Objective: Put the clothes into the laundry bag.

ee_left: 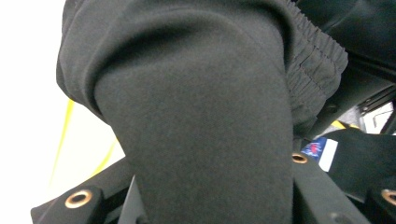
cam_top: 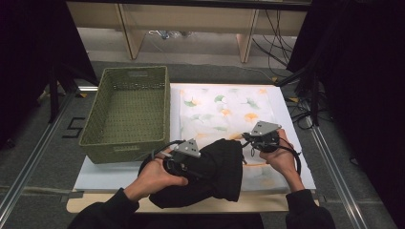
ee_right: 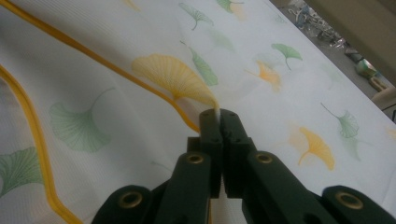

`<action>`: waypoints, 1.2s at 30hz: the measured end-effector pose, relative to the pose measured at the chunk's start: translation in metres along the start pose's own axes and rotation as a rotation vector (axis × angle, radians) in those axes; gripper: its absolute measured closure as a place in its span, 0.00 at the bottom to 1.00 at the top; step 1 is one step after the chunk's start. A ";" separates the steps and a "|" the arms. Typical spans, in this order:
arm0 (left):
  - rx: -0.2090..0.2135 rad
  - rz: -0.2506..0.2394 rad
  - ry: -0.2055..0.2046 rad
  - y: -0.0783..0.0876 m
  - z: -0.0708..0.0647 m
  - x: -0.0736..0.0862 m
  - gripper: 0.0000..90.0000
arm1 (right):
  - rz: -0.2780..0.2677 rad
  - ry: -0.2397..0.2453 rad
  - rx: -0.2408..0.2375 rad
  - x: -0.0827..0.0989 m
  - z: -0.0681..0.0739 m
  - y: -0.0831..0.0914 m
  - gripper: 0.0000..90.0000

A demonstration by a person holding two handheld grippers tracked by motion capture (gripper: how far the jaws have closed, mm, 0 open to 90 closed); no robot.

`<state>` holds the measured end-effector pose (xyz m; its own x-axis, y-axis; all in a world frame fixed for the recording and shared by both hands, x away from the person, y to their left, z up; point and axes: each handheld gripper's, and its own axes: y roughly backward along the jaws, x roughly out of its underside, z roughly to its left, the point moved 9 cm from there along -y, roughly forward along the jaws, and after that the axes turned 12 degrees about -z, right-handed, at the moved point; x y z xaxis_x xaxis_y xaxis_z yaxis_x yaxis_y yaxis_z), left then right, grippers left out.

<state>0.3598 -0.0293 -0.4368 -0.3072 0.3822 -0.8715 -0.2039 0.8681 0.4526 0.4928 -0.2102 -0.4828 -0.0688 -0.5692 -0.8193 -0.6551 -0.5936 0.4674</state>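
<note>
A black garment lies bunched at the front of the table, partly on a white cloth printed with ginkgo leaves. My left gripper is shut on a thick fold of this garment, whose elastic hem shows to the right; one black finger flanks the fold. My right gripper sits at the garment's right edge. In the right gripper view its jaws are shut, pinching a small raised fold of the leaf cloth.
A green woven basket stands at the back left, beside the cloth. Everything rests on a white board over the table. Metal rails run along both sides, and cables lie on the floor at the right.
</note>
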 end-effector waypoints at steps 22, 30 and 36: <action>-0.020 0.140 0.036 -0.087 0.036 0.017 0.74 | -0.058 0.007 0.015 -0.020 -0.005 0.014 1.00; -0.152 0.102 0.144 -0.092 0.071 -0.001 0.73 | -0.068 0.035 0.002 -0.026 0.000 0.013 1.00; -0.202 0.133 0.124 -0.113 0.085 0.015 0.56 | -0.050 0.030 0.007 -0.021 0.001 0.011 1.00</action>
<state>0.4576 -0.0943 -0.5169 -0.4528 0.4363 -0.7776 -0.3314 0.7273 0.6010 0.4860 -0.2046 -0.4608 -0.0135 -0.5562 -0.8309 -0.6626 -0.6174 0.4240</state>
